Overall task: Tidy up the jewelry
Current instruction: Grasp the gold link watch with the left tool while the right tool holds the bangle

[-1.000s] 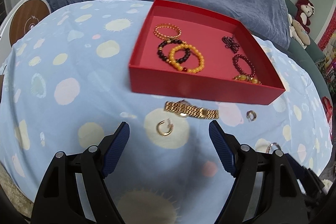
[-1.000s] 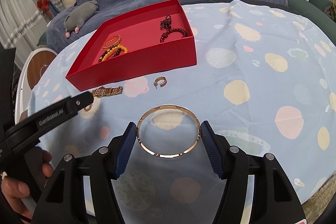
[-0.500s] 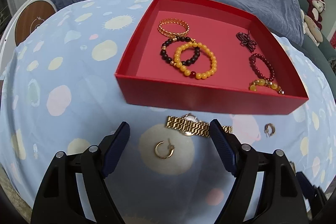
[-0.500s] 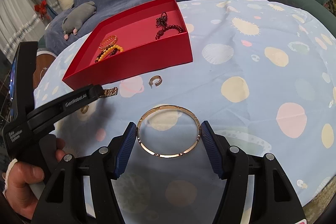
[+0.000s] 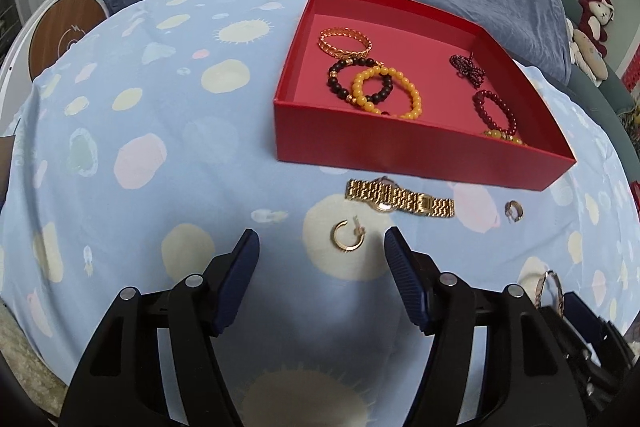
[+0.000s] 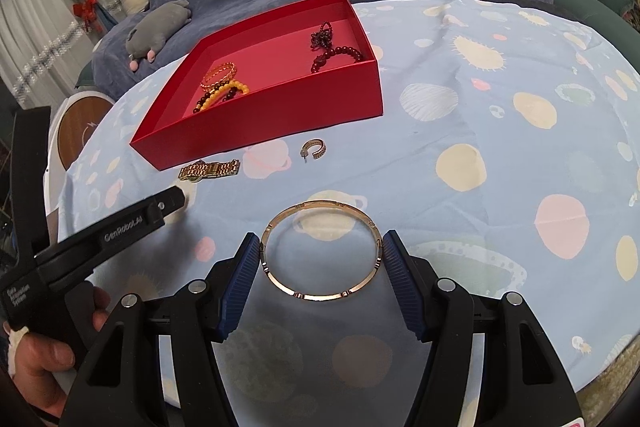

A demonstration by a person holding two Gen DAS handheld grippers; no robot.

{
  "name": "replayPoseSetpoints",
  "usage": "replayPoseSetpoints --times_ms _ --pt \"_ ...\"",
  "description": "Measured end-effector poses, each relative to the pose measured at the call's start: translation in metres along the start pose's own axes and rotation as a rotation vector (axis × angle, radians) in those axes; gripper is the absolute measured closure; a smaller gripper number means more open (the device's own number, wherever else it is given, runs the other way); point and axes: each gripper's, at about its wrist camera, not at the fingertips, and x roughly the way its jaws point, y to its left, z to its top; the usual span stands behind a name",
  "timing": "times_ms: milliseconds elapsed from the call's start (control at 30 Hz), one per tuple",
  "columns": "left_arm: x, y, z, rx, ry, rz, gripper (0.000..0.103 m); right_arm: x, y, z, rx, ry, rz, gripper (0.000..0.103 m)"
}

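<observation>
Since a second ago, the left gripper point(image 5: 320, 251) has crept toward the small gold hoop earring point(image 5: 348, 235), and its jaws have just been closing in, though they stand fairly wide and touch nothing; the earring lies on the spotted cloth point(image 5: 160, 115) just ahead of the fingertips, nearer the right-hand finger point(image 5: 400, 275) than the other. Beyond the tips lies the gold watch point(image 5: 400, 197), and past it the red box point(image 5: 400, 151), which already holds several bead bracelets. A second hoop earring point(image 6: 315, 149) lies ahead of the right gripper point(image 6: 318, 259), near the box wall. That gripper is unchanged: its pads clamp the thin gold bangle point(image 6: 320, 251) from both sides. The step in hand looks like picking up the loose earring while the bangle waits to be boxed. Next, the left fingers likely need to shift slightly so the hoop sits centred, come down to the cloth, and pinch gently, since so small a piece could slip sideways.
</observation>
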Motion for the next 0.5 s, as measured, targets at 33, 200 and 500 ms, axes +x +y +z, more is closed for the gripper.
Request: replayPoseSetpoints --times_ms 33,200,500 --pt "-0.002 0.001 -0.002 0.003 -0.004 0.001 0.044 0.0 0.0 0.0 -0.001 0.0 0.001 0.042" --pt "-0.004 0.003 -0.005 0.002 -0.012 -0.001 0.047 -0.001 0.003 -0.001 -0.009 -0.003 0.002 0.042" --pt "0.003 -0.018 0.015 -0.059 -0.003 -0.044 0.04 0.0 0.001 -0.001 0.001 -0.003 0.007 0.042"
